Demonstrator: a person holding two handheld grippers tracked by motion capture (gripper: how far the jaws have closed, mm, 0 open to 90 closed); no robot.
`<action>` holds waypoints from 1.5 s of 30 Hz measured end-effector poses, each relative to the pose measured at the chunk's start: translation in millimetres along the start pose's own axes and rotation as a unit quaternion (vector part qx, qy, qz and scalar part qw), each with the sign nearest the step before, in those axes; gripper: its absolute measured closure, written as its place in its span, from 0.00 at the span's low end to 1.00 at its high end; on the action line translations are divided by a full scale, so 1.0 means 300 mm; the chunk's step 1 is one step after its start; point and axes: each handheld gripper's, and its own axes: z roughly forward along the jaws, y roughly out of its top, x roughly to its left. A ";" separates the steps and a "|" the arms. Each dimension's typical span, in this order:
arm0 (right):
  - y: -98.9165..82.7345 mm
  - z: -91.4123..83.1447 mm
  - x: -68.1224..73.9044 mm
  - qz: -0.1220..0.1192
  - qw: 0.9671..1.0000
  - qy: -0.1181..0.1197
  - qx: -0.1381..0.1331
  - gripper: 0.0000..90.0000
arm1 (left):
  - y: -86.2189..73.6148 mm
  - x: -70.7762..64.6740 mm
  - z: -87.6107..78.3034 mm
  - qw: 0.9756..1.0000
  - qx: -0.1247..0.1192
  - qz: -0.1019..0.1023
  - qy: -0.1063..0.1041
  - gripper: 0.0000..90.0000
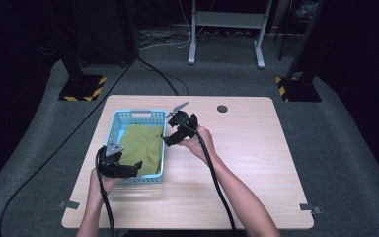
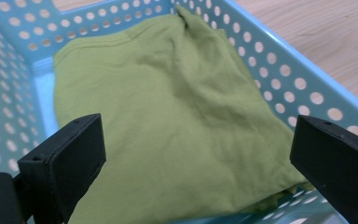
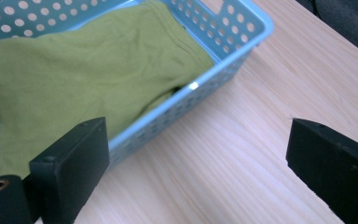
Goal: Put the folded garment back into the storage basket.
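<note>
At the near left corner of the blue basket (image 1: 139,114), the left gripper (image 1: 137,167) hangs with its jaws spread wide and nothing between them, pointed over the green cloth (image 1: 142,147), which lies loosely folded and fills the bottom of the basket, so it looks as if the cloth has been let go to settle there. Just right of the basket's far right side, the right gripper (image 1: 170,140) is likewise spread apart and empty above the bare wooden table (image 1: 256,163), angled back towards the basket, probably clearing its wall.
</note>
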 end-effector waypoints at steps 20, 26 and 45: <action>-0.350 -0.233 -0.115 0.066 0.997 -0.037 -0.025 0.05 | 0.038 -0.149 0.040 0.997 0.010 0.036 -0.068 0.00; -0.453 -0.297 -0.126 0.082 0.995 -0.052 -0.033 0.05 | 0.042 -0.227 0.033 0.994 0.007 0.063 -0.094 0.00; -0.740 -0.363 -0.146 0.133 0.987 -0.085 -0.024 0.05 | -0.022 -0.424 0.021 0.973 0.006 0.139 -0.182 0.00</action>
